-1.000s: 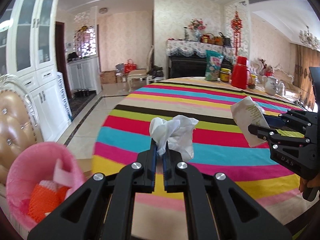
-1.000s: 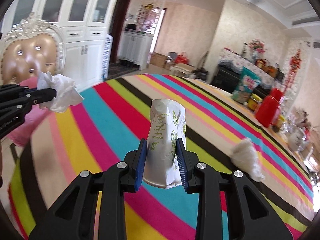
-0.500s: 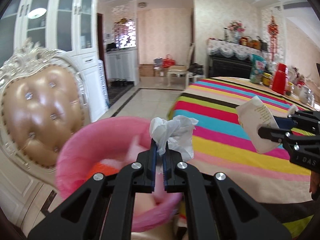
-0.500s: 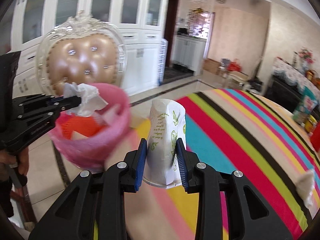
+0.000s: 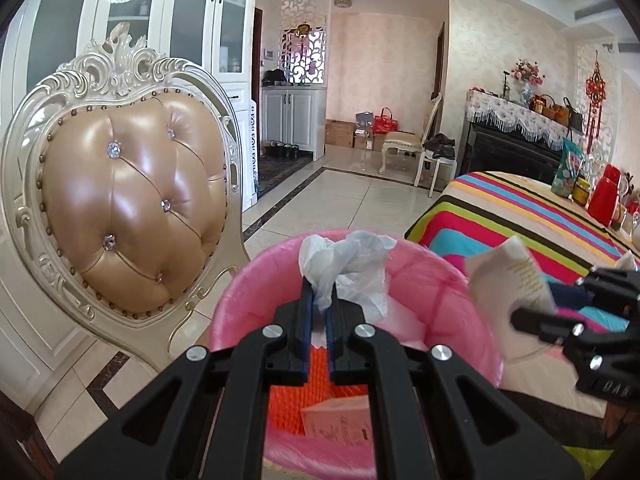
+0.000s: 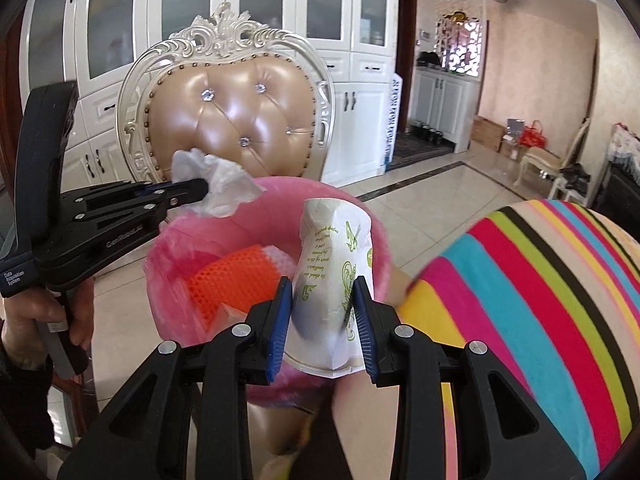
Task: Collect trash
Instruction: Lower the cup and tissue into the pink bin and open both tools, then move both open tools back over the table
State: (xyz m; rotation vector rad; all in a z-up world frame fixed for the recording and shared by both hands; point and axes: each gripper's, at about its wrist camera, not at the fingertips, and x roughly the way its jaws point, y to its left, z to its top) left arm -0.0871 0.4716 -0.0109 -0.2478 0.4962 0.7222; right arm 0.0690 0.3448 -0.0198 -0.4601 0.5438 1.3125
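My left gripper (image 5: 318, 294) is shut on a crumpled white tissue (image 5: 348, 264) and hangs over the near side of a pink-lined trash bin (image 5: 424, 280). In the right wrist view the same left gripper (image 6: 202, 192) holds the tissue (image 6: 226, 186) above the bin's far left rim (image 6: 168, 248). My right gripper (image 6: 324, 294) is shut on a crushed white paper cup (image 6: 334, 248) with green print, just over the bin's right side. The left wrist view shows that cup (image 5: 510, 276) at the bin's right edge. Orange mesh (image 6: 236, 280) and paper scraps lie inside the bin.
A cream chair with a tan tufted back (image 5: 132, 208) stands right behind the bin. The striped tablecloth's edge (image 6: 540, 280) lies to the right. White cabinets (image 6: 360, 20) line the wall, with tiled floor (image 5: 340, 200) beyond. A hand (image 6: 40, 316) grips the left gripper's handle.
Both grippers swung left off the striped table and now hang over the pink bin in front of the chair. The tissue and the paper cup stayed gripped throughout.
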